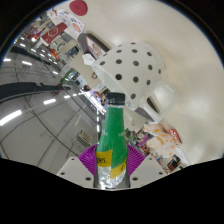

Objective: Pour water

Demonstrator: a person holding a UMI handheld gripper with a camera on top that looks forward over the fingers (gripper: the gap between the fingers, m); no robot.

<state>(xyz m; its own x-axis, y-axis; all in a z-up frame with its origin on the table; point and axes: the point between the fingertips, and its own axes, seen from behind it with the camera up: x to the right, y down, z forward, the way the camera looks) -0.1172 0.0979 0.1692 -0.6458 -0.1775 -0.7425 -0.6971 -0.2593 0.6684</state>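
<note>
Here's the gripper [113, 163], and it is clamped on a green bottle [114, 140], both fingers pressing in on its lower body from either side. The purple pads [93, 158] show at the bottle's flanks, tight against the plastic, no gap to see. The bottle carries a yellow label low down and a dark cap on top, and it stands up between the fingers, leaning a little away from them.

The whole scene sits tilted. Just beyond the bottle's cap hangs a white kettle [133, 70] dotted with black spots, its spout side reaching out past the cap to the left, its body above and to the right. Cap and kettle are near one another; whether they touch, I can't tell.

Off to the left of the fingers runs a grey floor [35, 105] with bright streaks of reflected light. Beyond the kettle, shop shelves [60, 40] packed with coloured goods, too small to read. To the right of the bottle, more packaged goods [165, 140] in reds and whites.
</note>
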